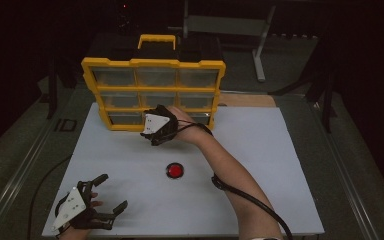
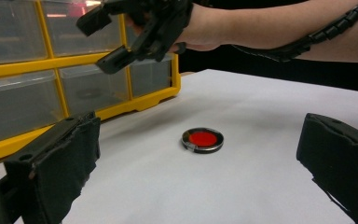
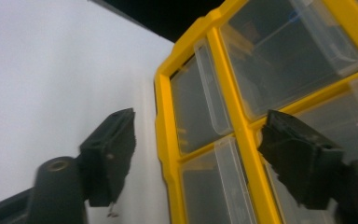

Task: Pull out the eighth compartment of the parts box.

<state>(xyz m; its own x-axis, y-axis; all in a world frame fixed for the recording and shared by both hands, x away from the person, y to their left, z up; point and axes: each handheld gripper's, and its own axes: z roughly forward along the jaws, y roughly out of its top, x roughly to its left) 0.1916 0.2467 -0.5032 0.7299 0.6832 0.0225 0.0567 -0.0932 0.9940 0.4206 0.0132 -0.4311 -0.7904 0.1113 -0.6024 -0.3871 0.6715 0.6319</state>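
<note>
A white tabletop [image 1: 260, 165] is carrying a yellow drawer organizer [image 1: 152, 92] standing at its far edge and a red puck [image 1: 174, 170] lying near the middle.

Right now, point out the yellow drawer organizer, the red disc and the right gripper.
yellow drawer organizer [image 1: 153, 63]: high view, top frame bar.
red disc [image 2: 202, 139]: left gripper view, red centre.
right gripper [image 2: 103, 43]: left gripper view, between its fingers.

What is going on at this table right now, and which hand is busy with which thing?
A person works with a two-jaw gripper in each hand. The right gripper is up against the bottom row of the yellow drawer organizer, jaws apart with nothing clamped, reaching at its clear drawers. The left gripper rests open near the front corner of the white board, holding nothing. A red round disc lies untouched on the board between them.
</note>
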